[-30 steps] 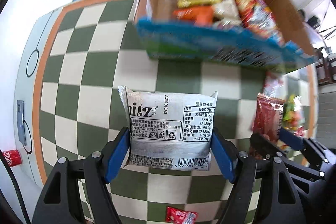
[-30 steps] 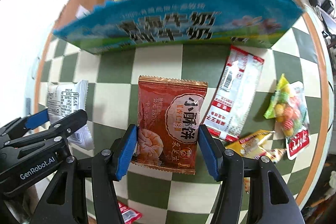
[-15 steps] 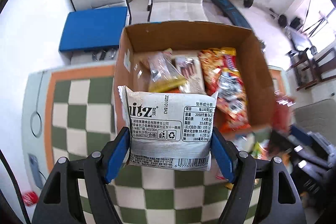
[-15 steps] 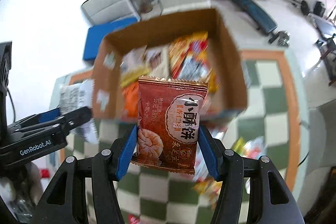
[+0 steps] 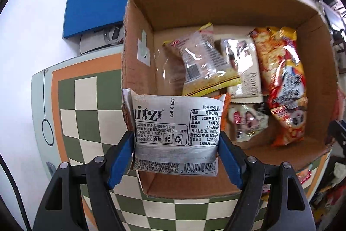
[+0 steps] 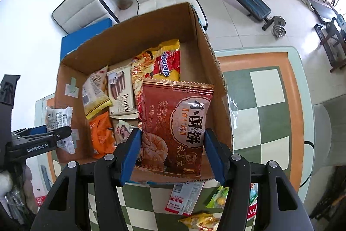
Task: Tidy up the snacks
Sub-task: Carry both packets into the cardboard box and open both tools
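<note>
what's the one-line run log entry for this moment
left gripper: white pack | right gripper: red pack | both over box | unreleased

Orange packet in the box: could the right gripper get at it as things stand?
Probably not yet. The right gripper is shut on the red pastry packet, so its jaws are occupied. The orange packet lies uncovered in the open cardboard box, so the way down looks free otherwise.
</note>
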